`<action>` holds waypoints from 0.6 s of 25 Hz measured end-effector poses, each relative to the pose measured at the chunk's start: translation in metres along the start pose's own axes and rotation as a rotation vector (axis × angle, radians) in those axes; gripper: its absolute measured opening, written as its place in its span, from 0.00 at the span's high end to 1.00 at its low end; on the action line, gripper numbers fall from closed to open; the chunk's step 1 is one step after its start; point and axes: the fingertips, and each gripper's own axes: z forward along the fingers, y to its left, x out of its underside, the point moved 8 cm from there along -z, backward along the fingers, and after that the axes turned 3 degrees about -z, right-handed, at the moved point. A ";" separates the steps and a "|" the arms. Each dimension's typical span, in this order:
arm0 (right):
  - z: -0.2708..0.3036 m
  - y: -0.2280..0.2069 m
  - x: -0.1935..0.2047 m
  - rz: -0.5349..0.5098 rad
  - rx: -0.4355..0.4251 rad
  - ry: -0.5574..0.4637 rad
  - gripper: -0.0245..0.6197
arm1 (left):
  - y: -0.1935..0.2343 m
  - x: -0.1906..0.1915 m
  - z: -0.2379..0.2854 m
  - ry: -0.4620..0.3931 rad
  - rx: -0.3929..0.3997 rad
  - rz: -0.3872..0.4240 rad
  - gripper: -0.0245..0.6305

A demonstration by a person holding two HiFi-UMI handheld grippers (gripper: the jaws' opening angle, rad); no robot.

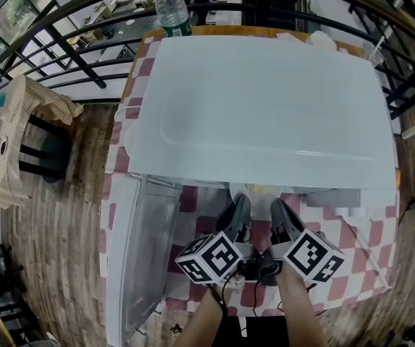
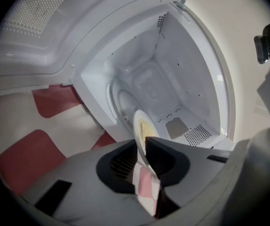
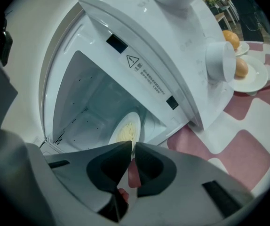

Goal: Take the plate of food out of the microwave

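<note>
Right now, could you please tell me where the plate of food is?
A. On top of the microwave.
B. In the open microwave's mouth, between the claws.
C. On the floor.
B: the plate sits in the mouth of the open microwave, its rim between the jaws of the left claw and the right claw.

Left gripper (image 2: 142, 147) clamped on the plate (image 2: 138, 121), right at the mouth of the open microwave (image 2: 172, 79)
Both fingers (image 2: 168, 149) pinch the near rim of the white plate, which shows almost edge-on with some pale yellow food (image 2: 147, 126) on it. Behind it is the white cavity with vent holes in the wall. The door (image 2: 41, 27) is swung open at upper left, and the red-and-white checked counter (image 2: 27, 159) sits below.
</note>
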 end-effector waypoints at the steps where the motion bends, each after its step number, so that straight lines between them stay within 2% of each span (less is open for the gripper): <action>1: -0.001 -0.001 0.000 0.008 -0.003 0.003 0.90 | -0.001 0.001 -0.001 -0.006 0.003 0.003 0.84; 7: -0.013 -0.007 0.004 0.019 -0.013 0.015 0.90 | -0.007 0.011 -0.011 -0.029 0.012 0.008 0.85; 15: -0.030 -0.003 0.006 -0.009 -0.070 0.035 0.90 | -0.018 0.021 -0.034 -0.098 0.006 0.013 0.85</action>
